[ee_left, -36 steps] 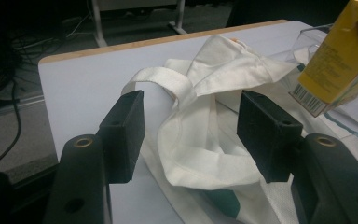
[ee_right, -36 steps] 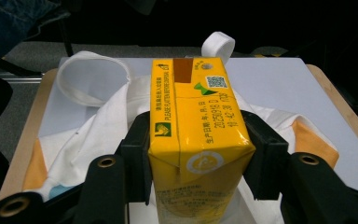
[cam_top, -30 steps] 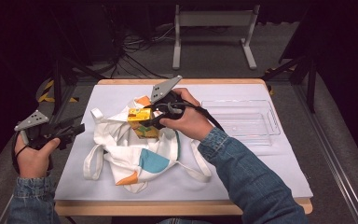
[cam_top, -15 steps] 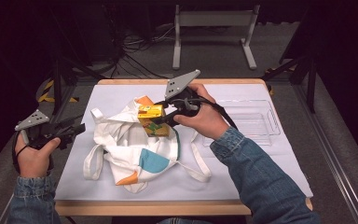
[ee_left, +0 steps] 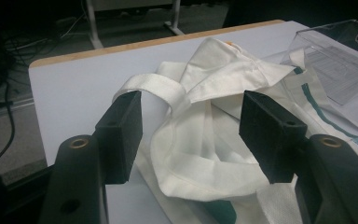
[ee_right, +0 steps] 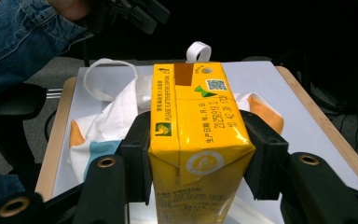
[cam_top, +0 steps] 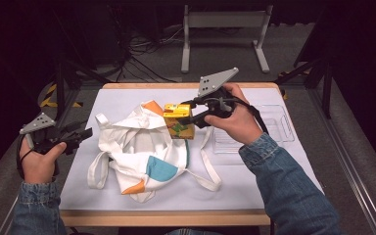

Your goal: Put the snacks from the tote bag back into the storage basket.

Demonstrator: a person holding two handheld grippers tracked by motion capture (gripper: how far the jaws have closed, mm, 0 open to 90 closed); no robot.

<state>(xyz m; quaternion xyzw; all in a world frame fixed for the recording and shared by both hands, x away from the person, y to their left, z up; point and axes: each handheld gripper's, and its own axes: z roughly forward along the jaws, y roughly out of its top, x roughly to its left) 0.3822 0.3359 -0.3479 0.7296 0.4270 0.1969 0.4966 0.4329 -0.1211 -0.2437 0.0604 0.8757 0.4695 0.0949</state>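
A yellow drink carton (cam_top: 181,128) hangs upright just above the right rim of a white cloth bag (cam_top: 147,152) that lies crumpled mid-table. My right gripper (cam_top: 177,114) is shut on the carton, one pad on each side of it (ee_right: 198,116). At the table's left edge my left gripper (cam_top: 85,133) stands open, pointing at the bag. In the left gripper view its jaws frame the bag's looped handle (ee_left: 158,86) without touching it. The bag (ee_right: 107,126) lies below and behind the carton in the right gripper view.
A clear plastic tray (cam_top: 269,129) sits on the white table cover at the right, close beside the right hand; its near corner (ee_left: 335,60) appears in the left gripper view. The wooden table edge (cam_top: 161,218) runs along the front.
The right gripper has carried the carton up and to the right, off the bag's opening. The left hand and the bag have stayed put.
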